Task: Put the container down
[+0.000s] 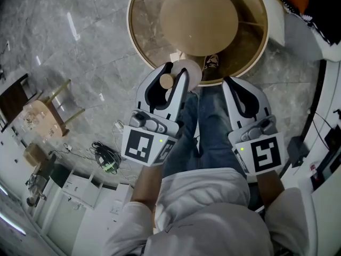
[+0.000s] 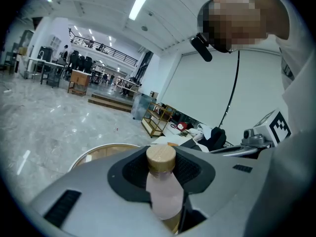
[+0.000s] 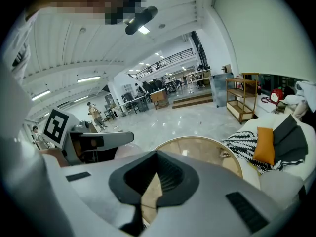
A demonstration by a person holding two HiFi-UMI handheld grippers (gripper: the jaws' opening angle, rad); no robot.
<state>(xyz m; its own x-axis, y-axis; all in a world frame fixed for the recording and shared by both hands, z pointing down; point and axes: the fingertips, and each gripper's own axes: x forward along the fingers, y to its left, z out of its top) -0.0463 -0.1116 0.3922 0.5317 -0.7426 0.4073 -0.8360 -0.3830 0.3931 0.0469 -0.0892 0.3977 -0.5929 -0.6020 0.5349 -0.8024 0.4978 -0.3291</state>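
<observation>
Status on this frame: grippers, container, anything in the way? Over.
Left gripper shut on pink bottle, wooden cap forward. Right gripper shut, empty. Bottle by near rim of round table, not set down. Nothing seen blocking.

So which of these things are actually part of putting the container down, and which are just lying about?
Part of the job:
- pink bottle with a wooden cap, gripped in the left gripper
- round glass table just ahead, probably where it gets set down

Just lying about:
- wooden chair
- cables on the floor
- orange cushion
- right gripper, holding nothing
</observation>
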